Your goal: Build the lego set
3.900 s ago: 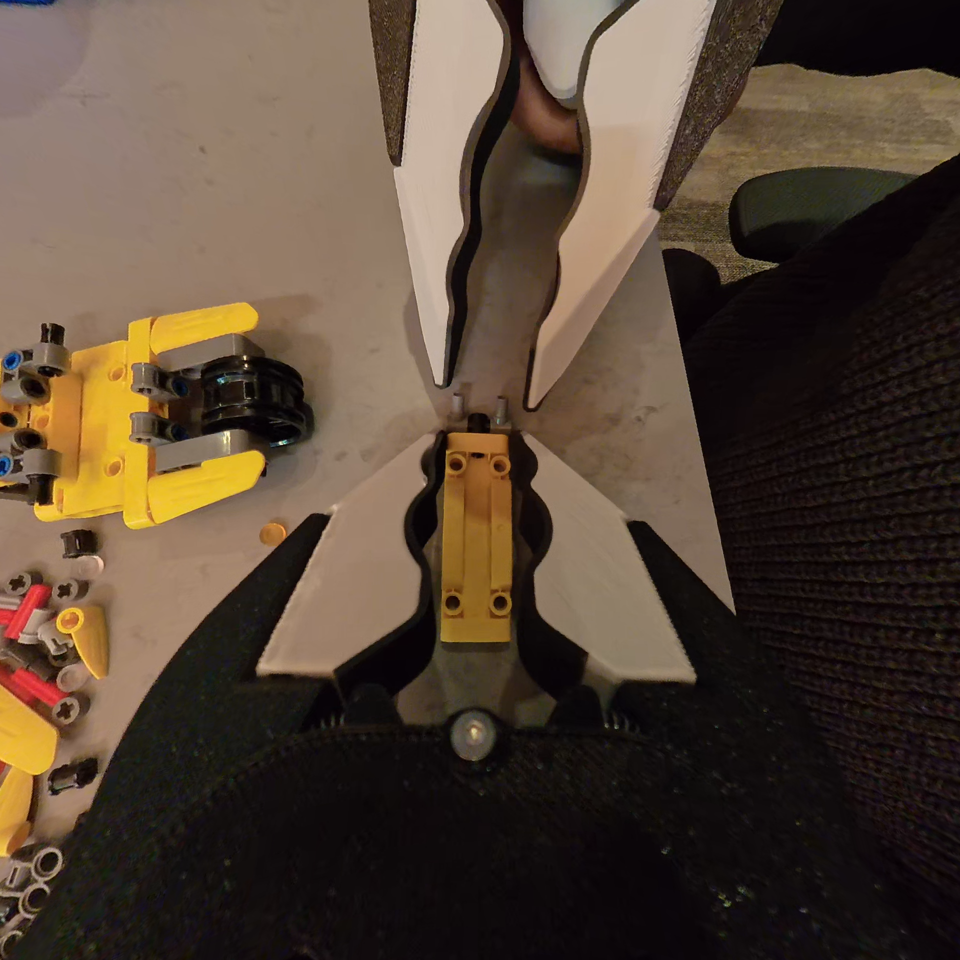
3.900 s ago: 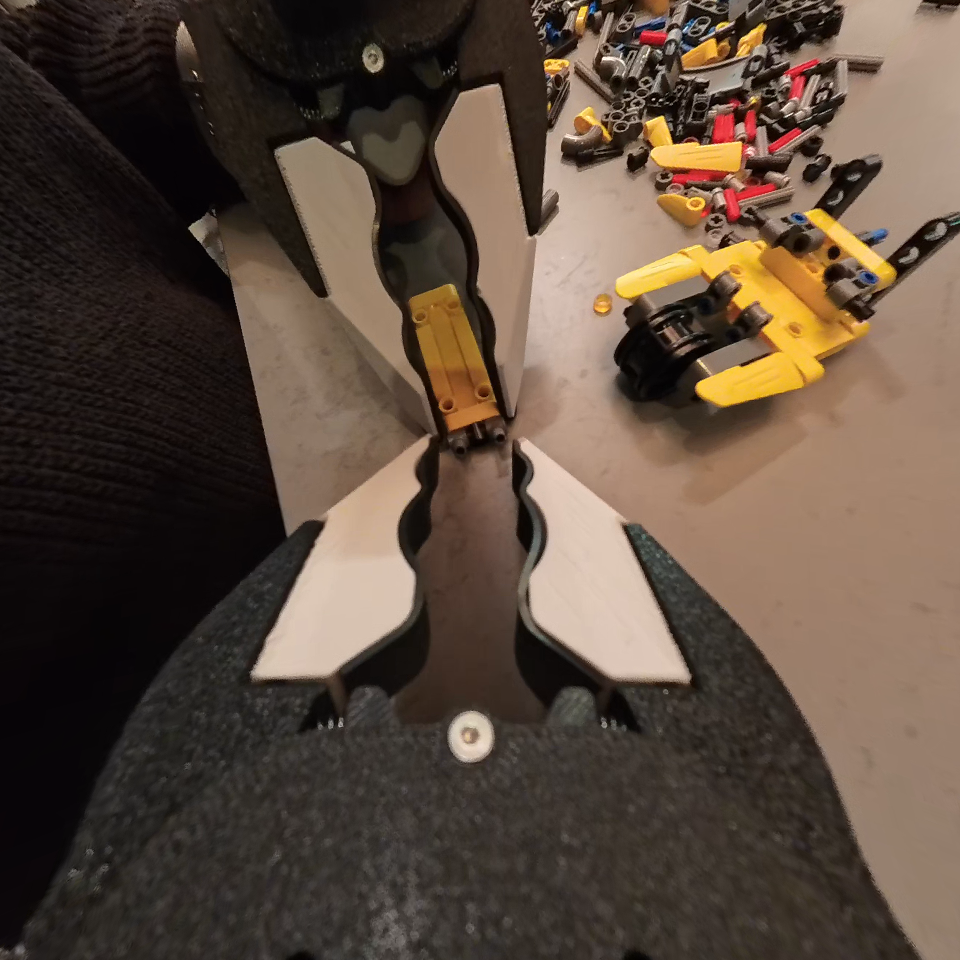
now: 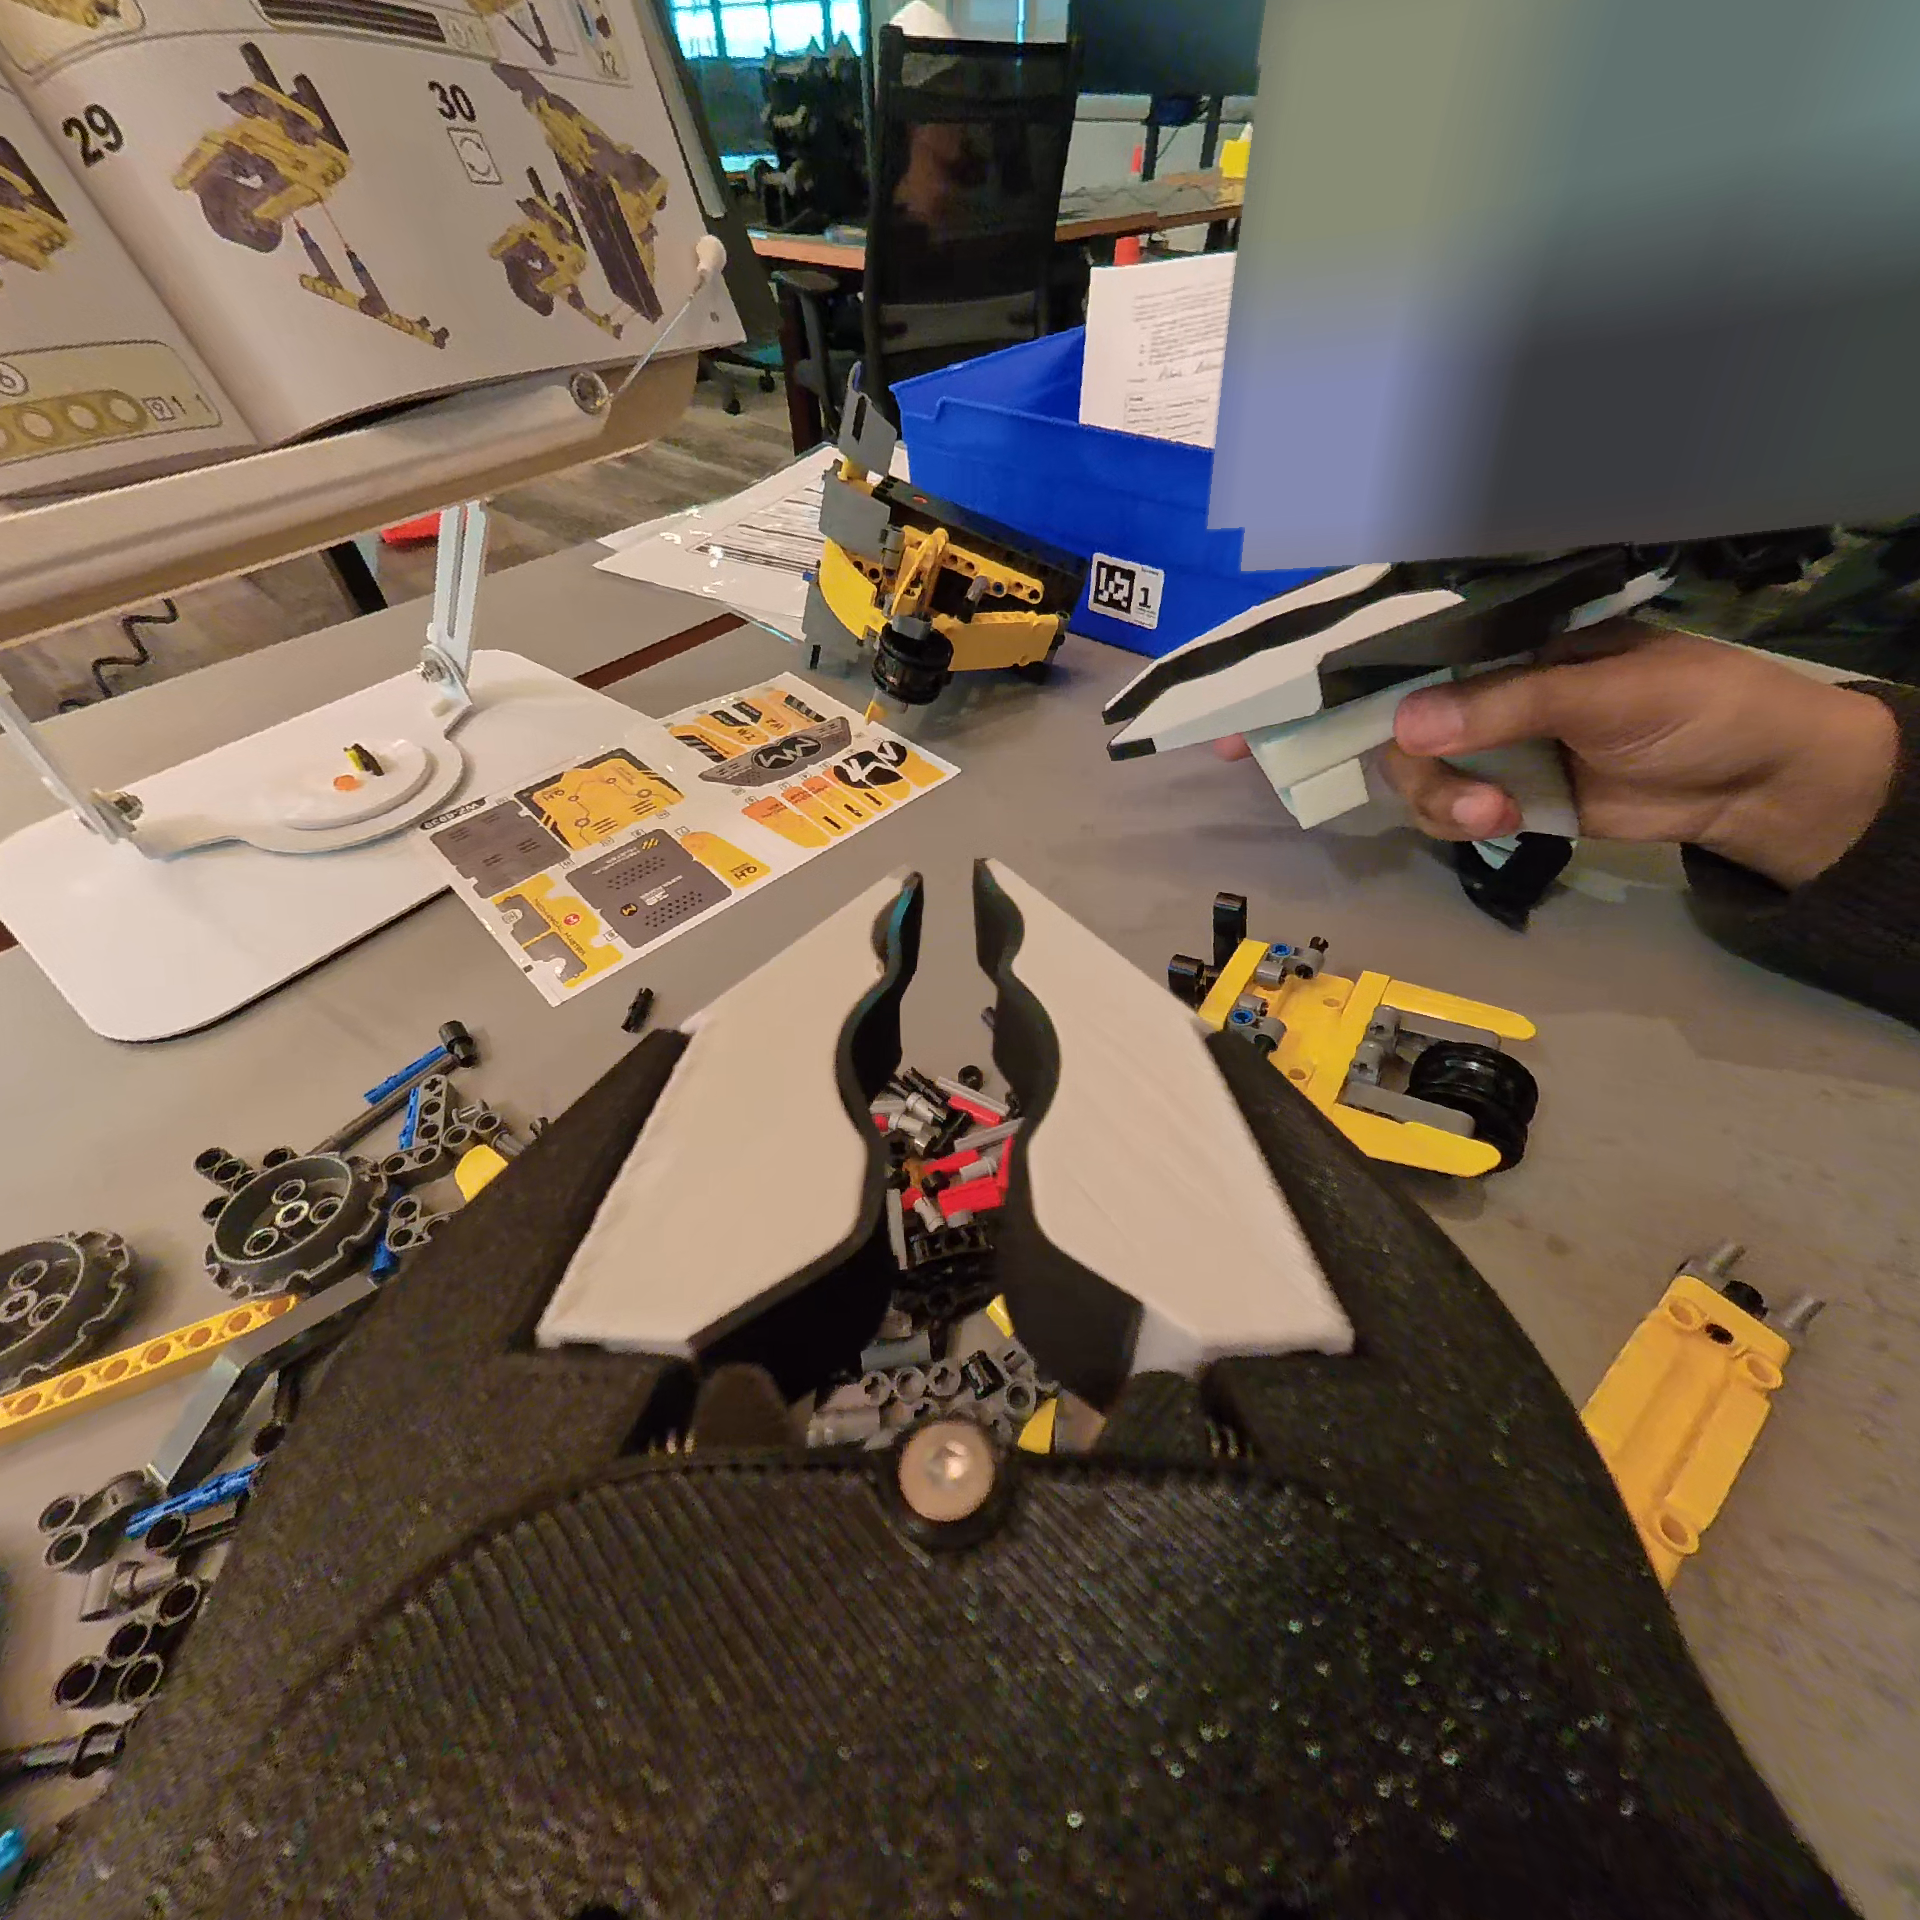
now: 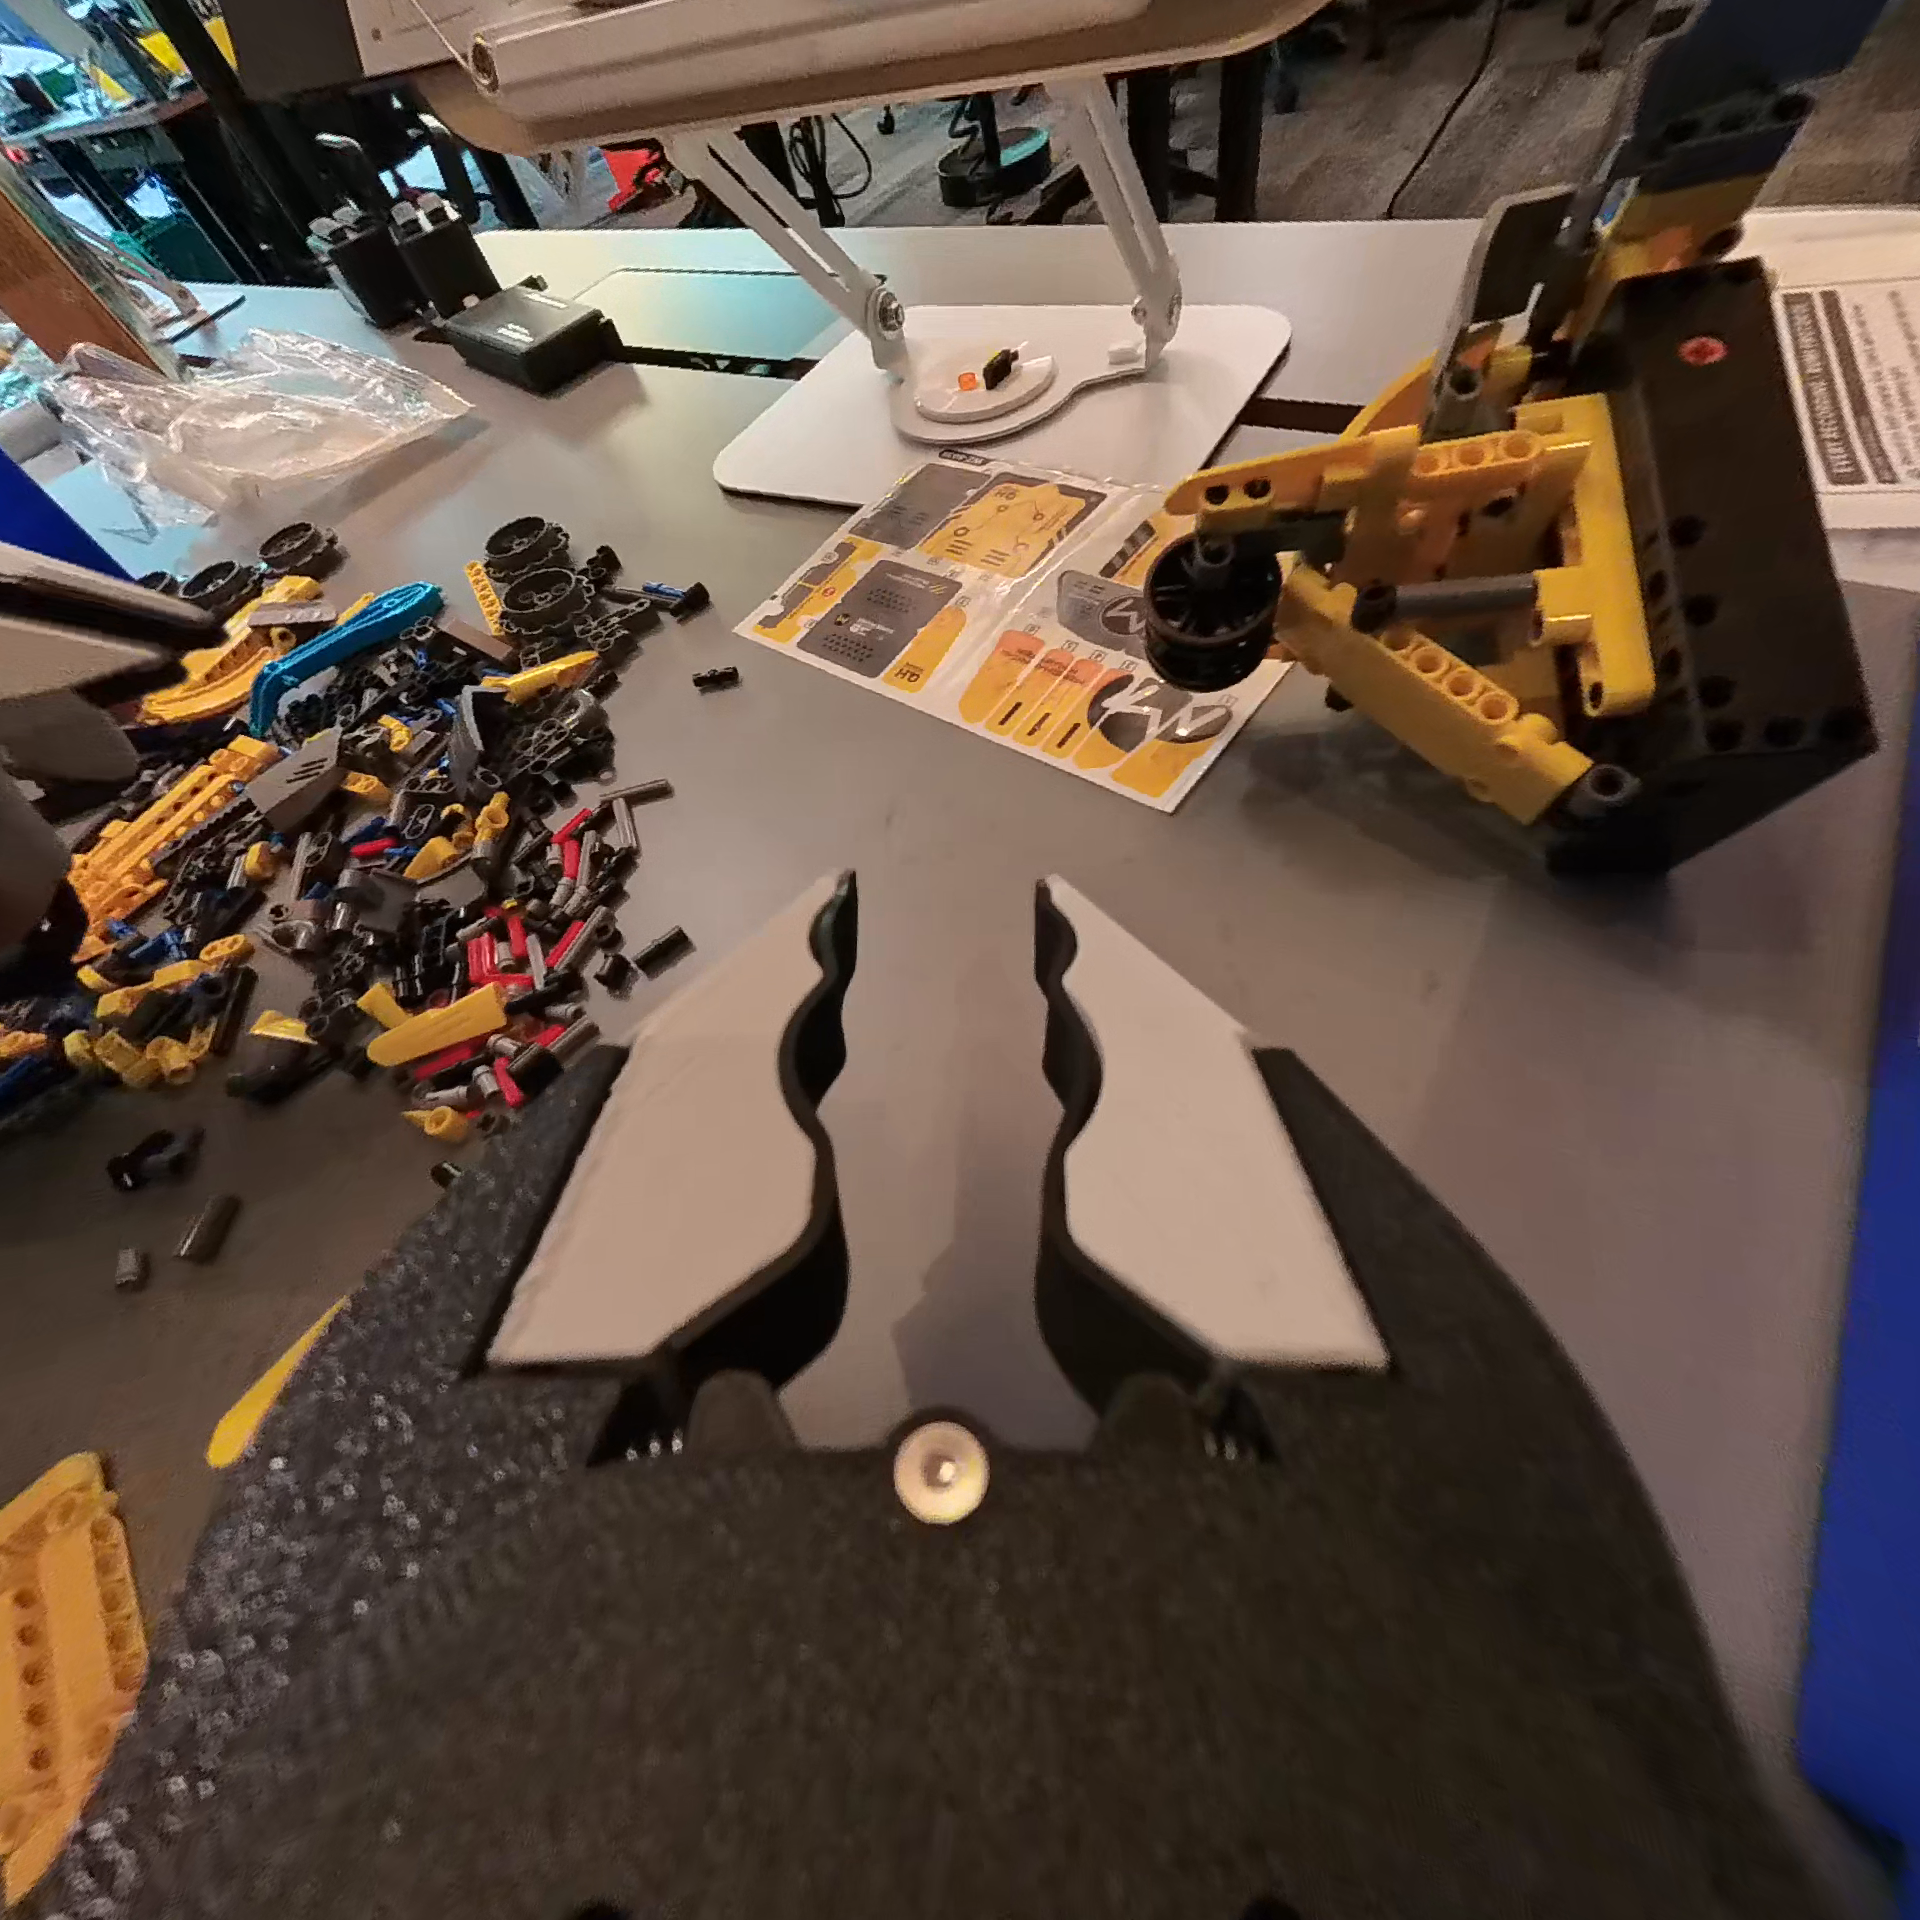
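My left gripper [image 3: 945, 878] hovers over a pile of small loose building parts [image 3: 945, 1153]; its jaws stand a narrow gap apart and hold nothing. A yellow panel piece with grey pins [image 3: 1683, 1413] lies on the grey table to its right. A yellow sub-assembly with a black wheel [image 3: 1371, 1070] lies beyond it. My right gripper [image 4: 945, 888] is open and empty above bare table, between the parts pile [image 4: 364, 831] and a large yellow and black model [image 4: 1558, 623]. A hand holds it, seen in the left wrist view [image 3: 1122, 727].
A sticker sheet [image 3: 686, 821] lies ahead of the grippers. An open instruction booklet [image 3: 312, 208] rests on a white stand [image 3: 208, 883] at the back left. A blue bin [image 3: 1039, 457] stands behind the model. Clear plastic bags [image 4: 239, 416] lie at the far left. The left gripper's tips are roughly 15 cm from the right gripper's.
The left gripper let go of the yellow panel, which now lies on the table. Both grippers have drawn apart from tip to tip and now look out across the table.
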Motion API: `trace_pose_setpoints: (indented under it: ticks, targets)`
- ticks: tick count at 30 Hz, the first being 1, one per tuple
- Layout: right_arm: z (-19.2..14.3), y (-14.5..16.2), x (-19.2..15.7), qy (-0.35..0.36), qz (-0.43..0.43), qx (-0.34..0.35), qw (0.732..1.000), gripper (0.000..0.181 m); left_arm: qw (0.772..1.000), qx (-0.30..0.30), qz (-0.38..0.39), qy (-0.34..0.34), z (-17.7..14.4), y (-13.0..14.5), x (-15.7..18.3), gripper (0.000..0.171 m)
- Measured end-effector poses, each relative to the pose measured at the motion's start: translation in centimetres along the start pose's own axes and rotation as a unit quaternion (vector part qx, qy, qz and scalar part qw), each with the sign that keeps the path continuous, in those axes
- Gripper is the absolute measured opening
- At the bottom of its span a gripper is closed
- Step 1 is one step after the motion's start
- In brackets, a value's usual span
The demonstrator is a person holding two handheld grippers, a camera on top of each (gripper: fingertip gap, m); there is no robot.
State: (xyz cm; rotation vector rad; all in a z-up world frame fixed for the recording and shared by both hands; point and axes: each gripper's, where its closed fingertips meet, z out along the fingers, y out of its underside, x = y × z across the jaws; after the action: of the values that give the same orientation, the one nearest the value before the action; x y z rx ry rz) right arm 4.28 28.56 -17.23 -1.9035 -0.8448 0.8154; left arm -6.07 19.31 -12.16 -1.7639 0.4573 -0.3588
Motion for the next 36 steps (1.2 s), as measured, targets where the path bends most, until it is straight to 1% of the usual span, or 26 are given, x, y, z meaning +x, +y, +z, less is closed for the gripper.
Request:
trace_pose_setpoints:
  ticks: [3,7,14,21,33,36]
  targets:
    - [0.04,0.21,0.15,-0.009,0.024,-0.005,1.0,0.036,1.0,-0.001,0.002,-0.017,0.12,0.11,-0.49,0.01]
    - [0.07,0.35,0.26,-0.019,0.049,-0.008,0.999,0.037,1.0,-0.006,0.002,-0.019,0.23,0.31,-0.59,0.01]
    - [0.24,0.56,-0.1,-0.013,0.026,-0.017,0.999,0.04,1.0,-0.005,0.005,-0.014,0.24,0.3,-0.41,0.017]
    - [0.33,0.66,-0.41,-0.007,0.007,-0.021,1.0,0.041,1.0,-0.009,0.012,-0.015,0.39,0.52,-0.35,0.02]
    - [0.37,0.71,-0.65,-0.006,-0.006,-0.023,1.0,0.041,1.0,-0.011,0.017,-0.012,0.4,0.53,-0.22,0.025]
    - [0.39,0.72,-0.65,-0.006,-0.005,-0.023,1.0,0.041,1.0,-0.012,0.017,-0.016,0.45,0.62,-0.34,0.029]
